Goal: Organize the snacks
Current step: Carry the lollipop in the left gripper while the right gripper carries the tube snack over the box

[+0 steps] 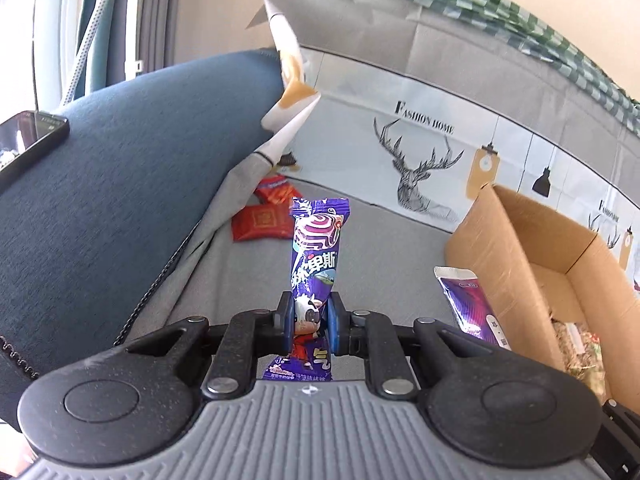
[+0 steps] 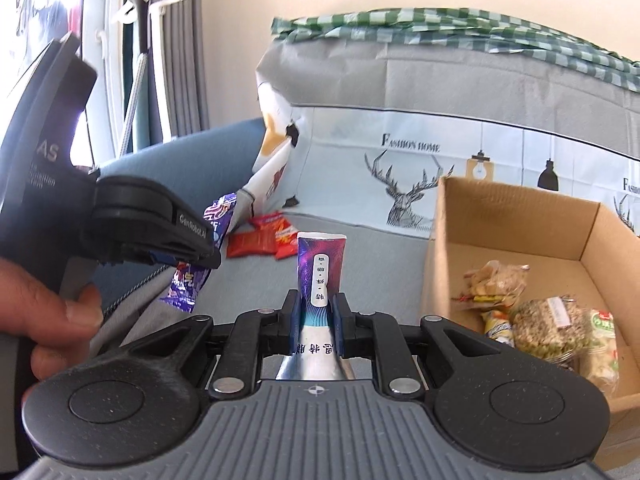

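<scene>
My left gripper [image 1: 310, 314] is shut on a purple candy packet [image 1: 318, 248] with a cartoon cow, held upright above the grey sofa seat [image 1: 380, 252]. My right gripper [image 2: 316, 316] is shut on a purple and teal sachet [image 2: 319, 276] with a white label, also standing up between the pads. In the right wrist view the left gripper [image 2: 188, 258] shows at the left with its purple packet [image 2: 188, 284] and a hand [image 2: 44, 320] on the handle. The sachet [image 1: 472, 306] appears at the right of the left wrist view. Red snack packets [image 1: 262, 222] lie at the seat's back.
An open cardboard box [image 2: 516, 220] at the right holds several snack bags [image 2: 548, 324]. A blue cushion [image 1: 120, 184] with a phone [image 1: 28, 140] on it rises at the left. A deer-print cover [image 1: 420, 168] drapes the sofa back.
</scene>
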### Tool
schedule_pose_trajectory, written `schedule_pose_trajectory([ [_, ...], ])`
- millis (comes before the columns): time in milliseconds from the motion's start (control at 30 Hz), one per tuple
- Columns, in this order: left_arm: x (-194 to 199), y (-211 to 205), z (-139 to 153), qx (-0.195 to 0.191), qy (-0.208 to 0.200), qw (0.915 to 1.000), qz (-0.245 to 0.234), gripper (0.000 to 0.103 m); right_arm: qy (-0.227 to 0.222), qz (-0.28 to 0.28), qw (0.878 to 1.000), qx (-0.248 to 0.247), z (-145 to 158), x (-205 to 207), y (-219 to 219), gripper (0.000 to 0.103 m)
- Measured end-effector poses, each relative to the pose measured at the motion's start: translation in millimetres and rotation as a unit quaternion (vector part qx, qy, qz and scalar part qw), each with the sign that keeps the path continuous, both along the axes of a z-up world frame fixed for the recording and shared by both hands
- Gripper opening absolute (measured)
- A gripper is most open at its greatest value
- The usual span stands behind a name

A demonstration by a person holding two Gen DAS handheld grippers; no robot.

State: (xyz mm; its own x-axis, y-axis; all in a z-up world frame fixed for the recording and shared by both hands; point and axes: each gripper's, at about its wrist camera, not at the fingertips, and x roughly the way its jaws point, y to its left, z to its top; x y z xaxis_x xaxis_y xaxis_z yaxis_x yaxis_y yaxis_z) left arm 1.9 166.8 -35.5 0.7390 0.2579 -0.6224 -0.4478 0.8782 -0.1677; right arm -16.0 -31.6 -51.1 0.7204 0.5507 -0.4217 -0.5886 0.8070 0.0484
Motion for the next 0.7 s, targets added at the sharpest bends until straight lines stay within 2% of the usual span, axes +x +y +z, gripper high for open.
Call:
schedule_pose_trajectory([
  [467, 29.3, -51.4, 13.7, -0.009, -0.046, 0.9975, -0.053, 0.017, -0.018, -0.053, 0.997, 0.062, 26.6, 30.7, -48.3, 0.018],
  [700, 48.2, -86.6, 20.8, -0.01, -0.07, 0.9921, -0.103, 0.017, -0.029, -0.115, 0.99, 0.075, 35.5, 47.7, -87.2, 0.018],
])
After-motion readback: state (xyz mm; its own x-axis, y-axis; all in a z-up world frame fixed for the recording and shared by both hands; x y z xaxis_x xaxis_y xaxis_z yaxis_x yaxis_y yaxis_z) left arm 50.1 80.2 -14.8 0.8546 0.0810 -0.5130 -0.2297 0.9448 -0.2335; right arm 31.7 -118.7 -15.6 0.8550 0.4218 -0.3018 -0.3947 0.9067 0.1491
